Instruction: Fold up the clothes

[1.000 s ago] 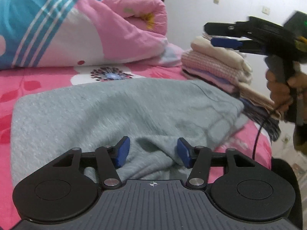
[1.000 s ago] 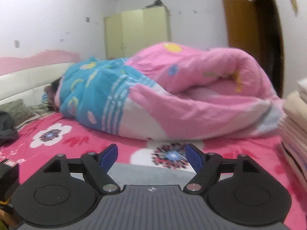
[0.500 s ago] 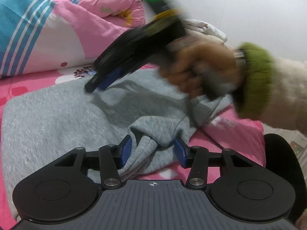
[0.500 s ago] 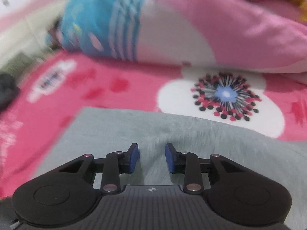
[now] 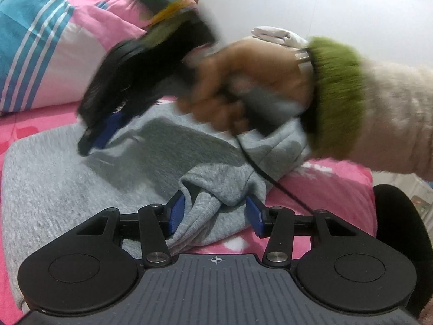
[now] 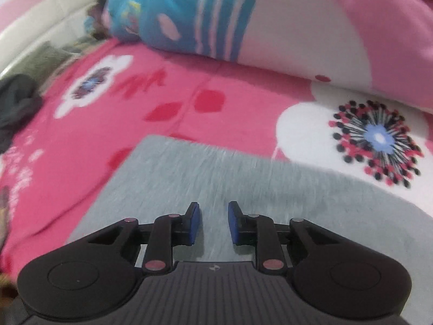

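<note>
A gray sweater (image 5: 81, 184) lies flat on a pink bed sheet (image 6: 205, 100) with big white flowers on it. In the left wrist view, the left gripper (image 5: 216, 211) sits at about 6 o'clock, low in the picture. Its two blue pads (image 5: 177, 212) are partly spread, and a bunched-up fold of the gray sweater sits between them. The left pad touches the cloth, and the right pad looks like it is right at the edge of the fold, but I cannot tell if they are really squeezing it. Up at about 10 o'clock, the right gripper (image 5: 94, 138) points down with its tip on the gray sweater. It is blurry. A hand (image 5: 243, 86) holds its handle, and the hand comes out of a green fuzzy cuff (image 5: 335, 94) on a cream sleeve (image 5: 397, 119). A thin black cable (image 5: 265, 173) runs down from the handle. In the right wrist view, the right gripper (image 6: 213, 222) is at 6 o'clock, just over the gray cloth. Its jaws have just been closing, and now only a small gap is left between the blue pads. Flat gray cloth shows through the gap, but nothing is pinched. A rolled-up pink and blue blanket (image 6: 243, 16) lies at 12 o'clock, behind the sweater. A dark cloth (image 6: 16, 103) lies at 9 o'clock.
</note>
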Tool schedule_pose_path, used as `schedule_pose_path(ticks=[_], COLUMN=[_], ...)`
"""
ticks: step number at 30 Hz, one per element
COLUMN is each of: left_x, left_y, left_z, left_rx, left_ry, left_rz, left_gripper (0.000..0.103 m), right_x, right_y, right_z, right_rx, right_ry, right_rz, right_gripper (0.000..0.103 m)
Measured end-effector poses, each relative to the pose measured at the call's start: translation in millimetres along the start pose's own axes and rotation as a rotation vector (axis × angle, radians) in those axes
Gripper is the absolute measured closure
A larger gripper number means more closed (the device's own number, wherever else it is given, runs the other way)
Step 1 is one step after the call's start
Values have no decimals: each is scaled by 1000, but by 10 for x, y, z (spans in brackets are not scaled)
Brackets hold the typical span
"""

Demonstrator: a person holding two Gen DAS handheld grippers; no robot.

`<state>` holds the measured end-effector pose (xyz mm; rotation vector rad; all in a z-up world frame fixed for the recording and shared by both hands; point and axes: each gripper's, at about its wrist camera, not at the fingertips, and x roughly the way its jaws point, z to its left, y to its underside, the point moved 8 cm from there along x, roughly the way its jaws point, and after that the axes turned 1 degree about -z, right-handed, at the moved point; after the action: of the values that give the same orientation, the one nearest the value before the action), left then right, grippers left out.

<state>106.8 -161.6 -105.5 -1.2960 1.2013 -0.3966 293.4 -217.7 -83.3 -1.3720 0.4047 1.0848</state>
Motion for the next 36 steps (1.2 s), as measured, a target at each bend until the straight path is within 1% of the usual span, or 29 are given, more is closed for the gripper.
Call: schedule_pose_path(ticks=[2, 5, 7, 8, 9, 11, 12, 13, 14, 16, 17, 18, 20, 22, 24, 25, 26, 27, 28, 30, 31, 33, 36], left_x=[5, 6, 6, 4, 4, 5, 6, 7, 9, 12, 14, 16, 10, 9, 0, -3, -11, -19, -22, -28, -30, -31, -37], left_y=[-3, -9, -13, -14, -15, -15, -15, -14, -11, -4, 0, 3, 8, 9, 8, 7, 11, 15, 14, 12, 11, 3, -4], left_z=[-5, 9, 19, 29, 39, 46, 47, 49, 53, 61, 65, 69, 75, 78, 87, 88, 83, 80, 83, 92, 96, 105, 109], left_rx=[5, -5, -12, -20, -27, -32, -33, -34, -35, -39, -40, -42, -46, -51, -56, -59, -61, -63, -66, -75, -80, -86, -91], left_ry=[-1, 11, 20, 27, 34, 40, 42, 44, 46, 51, 53, 56, 62, 68, 74, 77, 81, 85, 91, 104, 109, 115, 119], left_rz=[-1, -3, -4, -4, -5, -6, -7, -7, -8, -9, -9, -10, -11, -15, -18, -20, -22, -23, -25, -29, -31, -33, -37], left_gripper=[55, 55, 55, 55, 55, 55, 55, 55, 55, 54, 54, 54, 54, 53, 53, 53, 52, 52, 51, 50, 48, 48, 48], right_x=[56, -326, -624, -697, -764, -780, -803, -925, -1047, -1294, -1400, -1485, -1578, -1547, -1479, -1438, -1444, -1455, -1517, -1642, -1703, -1635, -1415], right_y=[-158, -233, -113, -29, 135, 399, 536, 591, 647, 763, 795, 809, 816, 781, 798, 824, 877, 930, 935, 944, 949, 898, 940], right_z=[-101, -342, -499, -549, -631, -904, -1082, -1255, -1428, -1775, -1889, -1959, -1951, -1758, -1622, -1633, -1743, -1848, -1842, -1830, -1821, -1526, -1100], right_rx=[59, 119, 93, 70, 47, 50, 72, 119, 166, 260, 259, 257, 278, 217, 142, 119, 139, 158, 184, 235, 260, 188, 62], right_ry=[10, 45, 71, 90, 119, 199, 239, 266, 293, 347, 409, 444, 418, 345, 325, 372, 438, 503, 496, 481, 473, 383, 241], right_rz=[-61, -139, -149, -140, -118, -62, -49, -74, -98, -147, -159, -164, -190, -217, -205, -183, -160, -137, -157, -196, -216, -219, -144], right_gripper=[80, 79, 79, 79, 79, 80, 80, 85, 95, 94, 94, 94, 93, 93, 93, 93, 93, 98, 103, 102, 100, 100, 95])
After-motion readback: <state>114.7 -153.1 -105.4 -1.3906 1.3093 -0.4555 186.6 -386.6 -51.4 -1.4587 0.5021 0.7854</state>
